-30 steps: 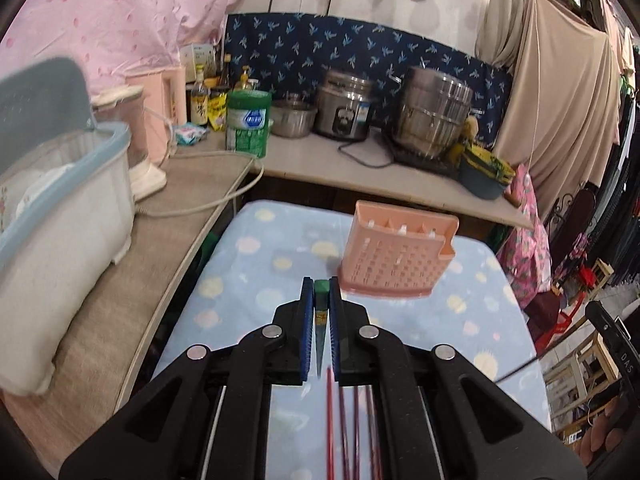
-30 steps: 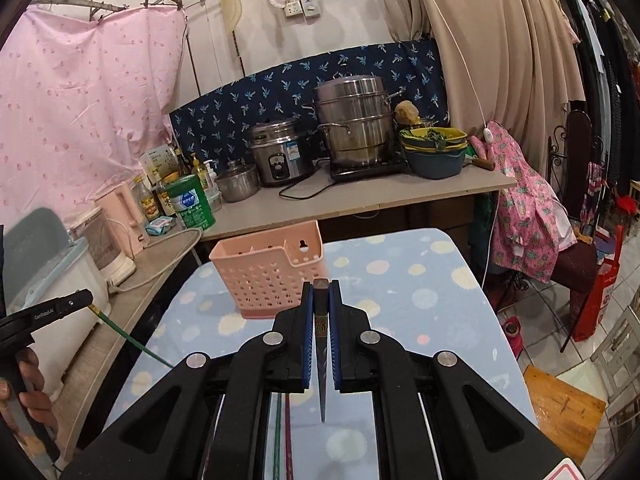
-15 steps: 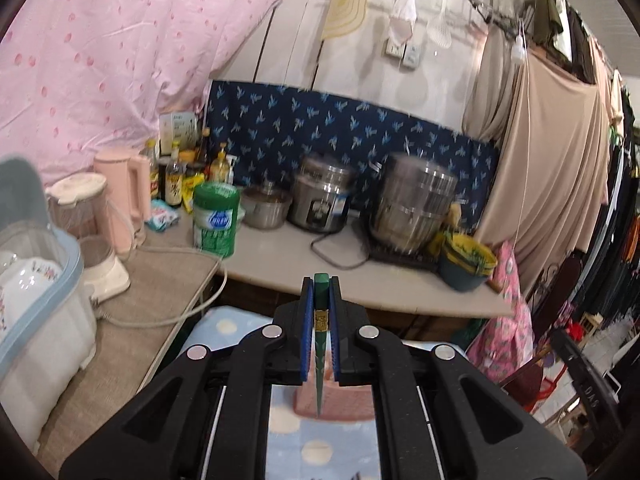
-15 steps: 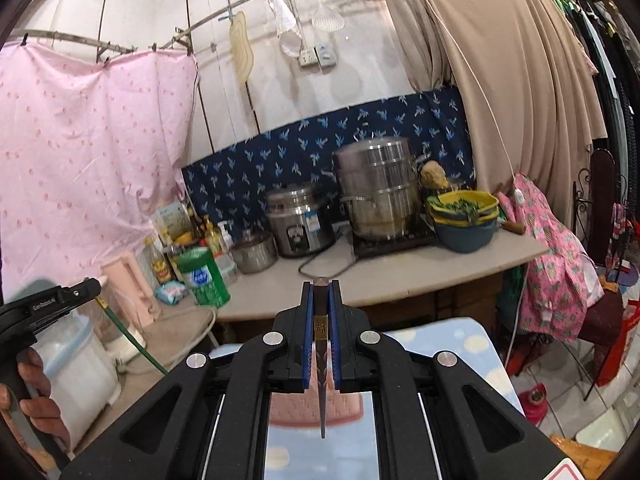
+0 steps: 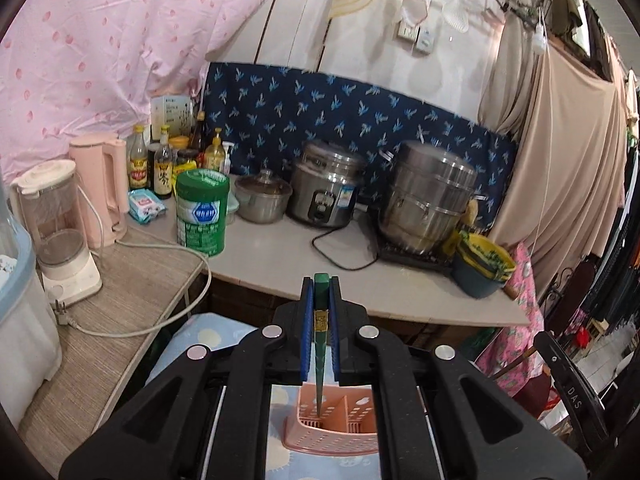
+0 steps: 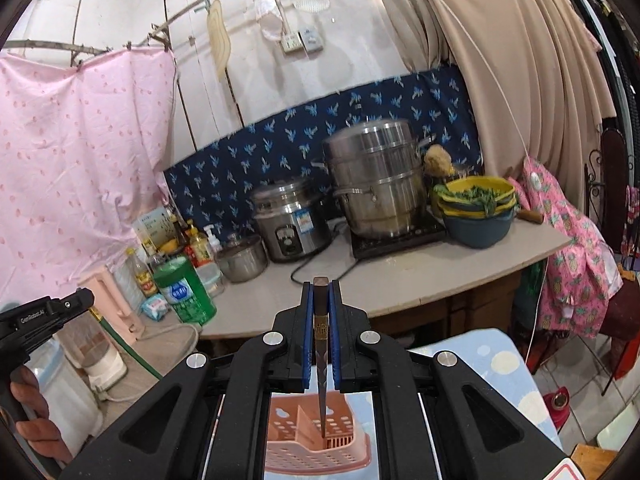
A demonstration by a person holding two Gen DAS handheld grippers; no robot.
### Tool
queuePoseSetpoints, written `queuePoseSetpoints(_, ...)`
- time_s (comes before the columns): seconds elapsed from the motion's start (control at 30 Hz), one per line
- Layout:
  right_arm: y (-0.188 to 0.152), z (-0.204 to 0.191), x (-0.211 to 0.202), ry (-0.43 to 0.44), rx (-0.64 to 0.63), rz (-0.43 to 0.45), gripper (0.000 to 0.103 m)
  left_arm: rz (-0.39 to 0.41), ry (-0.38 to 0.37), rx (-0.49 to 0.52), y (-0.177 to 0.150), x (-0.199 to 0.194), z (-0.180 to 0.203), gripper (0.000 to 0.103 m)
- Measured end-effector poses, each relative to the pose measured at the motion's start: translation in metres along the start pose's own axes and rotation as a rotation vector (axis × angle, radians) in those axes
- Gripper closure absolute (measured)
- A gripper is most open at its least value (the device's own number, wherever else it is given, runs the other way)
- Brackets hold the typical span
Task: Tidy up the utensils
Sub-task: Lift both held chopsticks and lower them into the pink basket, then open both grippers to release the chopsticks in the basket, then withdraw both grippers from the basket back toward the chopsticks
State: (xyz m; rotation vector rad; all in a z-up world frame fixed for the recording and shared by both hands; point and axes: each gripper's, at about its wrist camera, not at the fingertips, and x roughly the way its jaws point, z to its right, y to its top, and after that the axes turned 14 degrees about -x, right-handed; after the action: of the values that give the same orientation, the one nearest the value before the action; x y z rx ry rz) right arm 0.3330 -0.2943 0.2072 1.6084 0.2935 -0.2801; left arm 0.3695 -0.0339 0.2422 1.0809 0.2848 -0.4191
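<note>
Pinching a stiff, slippery green chopstick point(image 5: 320, 344) and a brown chopstick point(image 6: 321, 344) near their thick ends, I'm holding both grippers above the pink basket point(image 5: 332, 432), low in frame.

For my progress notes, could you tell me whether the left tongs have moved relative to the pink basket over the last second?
Yes. The left tongs came forward over the pink basket, which was ahead of them and now sits beneath the green chopstick.

The left hand-held gripper point(image 5: 321, 312) points forward and somewhat downward, its blue pads pressed tight on a green chopstick point(image 5: 320, 344) whose tip hangs over the pink utensil basket point(image 5: 332, 432). The right hand-held gripper point(image 6: 321, 312) has the same tilt, pads clamped on a dark chopstick point(image 6: 321, 360) over that basket. To the basket's left, the person's left hand point(image 6: 24, 408) wraps the other gripper's handle.
</note>
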Motion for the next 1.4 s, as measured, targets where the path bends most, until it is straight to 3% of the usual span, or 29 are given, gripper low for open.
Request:
queuePoseSetpoints(0.27, -0.033, 0.001, 0.024, -0.014, -0.019, -0.079, 0.095, -0.046, 0.061, -0.003, -0.023, 0.030, -0.022, 0.096)
queuePoseSetpoints(0.33, -0.036, 0.003, 0.019, -0.027, -0.017, -0.069, 0.086, -0.041, 0.072, -0.003, -0.026, 0.031, -0.026, 0.095)
queuePoseSetpoints(0.37, -0.036, 0.004, 0.015, -0.031, -0.011, -0.061, 0.082, -0.043, 0.076, -0.007, -0.027, 0.030, -0.028, 0.090)
queuePoseSetpoints(0.4, -0.036, 0.005, 0.010, -0.031, -0.004, -0.054, 0.076, -0.047, 0.073, -0.013, -0.028, 0.028, -0.030, 0.078)
queuePoseSetpoints(0.47, -0.035, 0.007, -0.001, -0.024, 0.004, -0.041, 0.074, -0.034, 0.077, -0.024, -0.030, 0.020, -0.035, 0.055)
queuePoseSetpoints(0.5, -0.035, 0.008, -0.005, -0.023, 0.003, -0.039, 0.073, -0.021, 0.078, -0.025, -0.031, 0.016, -0.037, 0.050)
queuePoseSetpoints(0.87, -0.059, -0.003, -0.080, 0.029, 0.013, -0.043, 0.065, -0.046, 0.096, 0.039, -0.065, -0.046, -0.056, 0.049)
queuePoseSetpoints(1.13, -0.108, -0.030, -0.134, 0.006, -0.070, -0.104, 0.064, -0.068, 0.125, 0.095, -0.113, -0.096, -0.073, 0.049)
queuePoseSetpoints(1.4, -0.162, -0.045, -0.173, 0.018, -0.096, -0.182, 0.064, -0.142, 0.168, 0.110, -0.165, -0.126, -0.098, 0.049)
